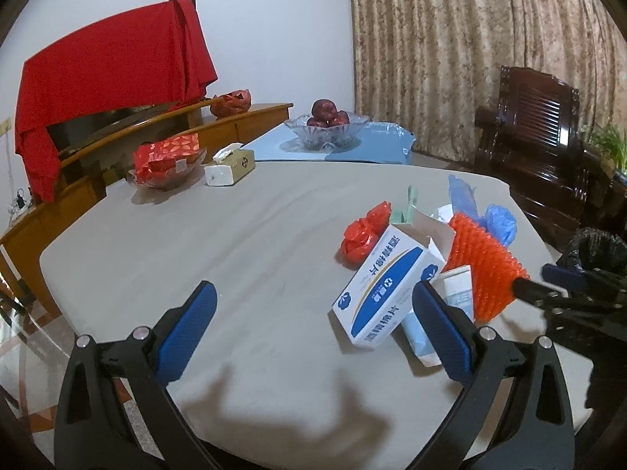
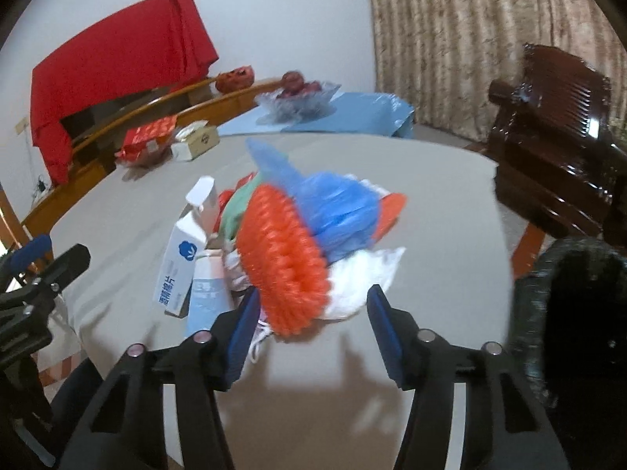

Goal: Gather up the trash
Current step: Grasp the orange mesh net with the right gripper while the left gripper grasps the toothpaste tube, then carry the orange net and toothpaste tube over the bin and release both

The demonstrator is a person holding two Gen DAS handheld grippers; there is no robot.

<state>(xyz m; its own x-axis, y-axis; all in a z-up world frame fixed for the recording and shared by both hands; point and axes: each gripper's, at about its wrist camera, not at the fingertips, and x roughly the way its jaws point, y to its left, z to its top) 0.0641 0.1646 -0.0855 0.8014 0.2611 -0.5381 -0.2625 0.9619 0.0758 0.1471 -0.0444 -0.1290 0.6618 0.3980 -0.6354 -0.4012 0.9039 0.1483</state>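
Observation:
A heap of trash lies on the grey table (image 1: pixel 196 243): a white-and-blue box (image 1: pixel 388 286) (image 2: pixel 180 270), an orange foam net (image 1: pixel 484 262) (image 2: pixel 282 258), a blue plastic bag (image 1: pixel 497 223) (image 2: pixel 329 199), a crumpled red bag (image 1: pixel 362 233), a pale blue carton (image 1: pixel 458 286) and a white bag (image 2: pixel 364 278). My right gripper (image 2: pixel 313 293) (image 1: pixel 548 278) stands around the near end of the orange net; its left pad is close to the net, the right pad apart from it. My left gripper (image 1: pixel 313 290) (image 2: pixel 51 254) hovers wide open and empty, with the box by its right finger.
A bin lined with a black bag (image 2: pixel 576 313) (image 1: pixel 595 250) stands off the table's right edge, below a dark wooden chair (image 1: pixel 537 149). At the table's far side are a tissue box (image 1: pixel 229 166), a glass dish of red packets (image 1: pixel 166 160) and a fruit bowl (image 1: pixel 327 127).

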